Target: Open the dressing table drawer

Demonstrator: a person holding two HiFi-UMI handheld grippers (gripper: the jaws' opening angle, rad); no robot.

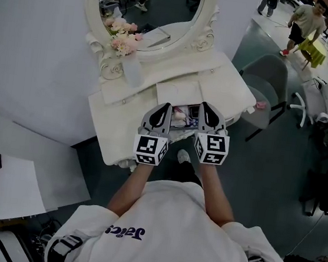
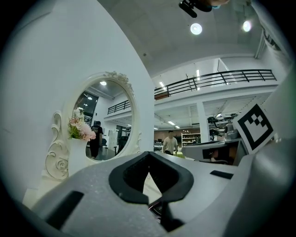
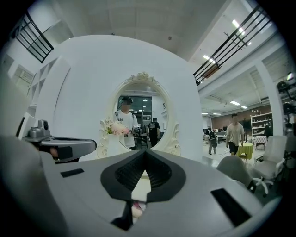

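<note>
White dressing table [image 1: 225,80] on grey floor [image 1: 280,153] has its drawer [image 1: 181,118] open; left claw [image 1: 165,107], right claw [image 1: 205,107] both closed

Cool, even indoor light — shadows are soft in the head view. Both gripper views bulge fisheye-fashion into black corners; a ceiling lamp [image 2: 196,28] glares at one o'clock, foreground slightly blurred.

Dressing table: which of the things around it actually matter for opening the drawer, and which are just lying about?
Part of the job:
- drawer, pulled out, with things inside
- left tool, shut, holding nothing
- right tool, shut, holding nothing

Just lying about:
- mirror
- flowers
- chair
</note>
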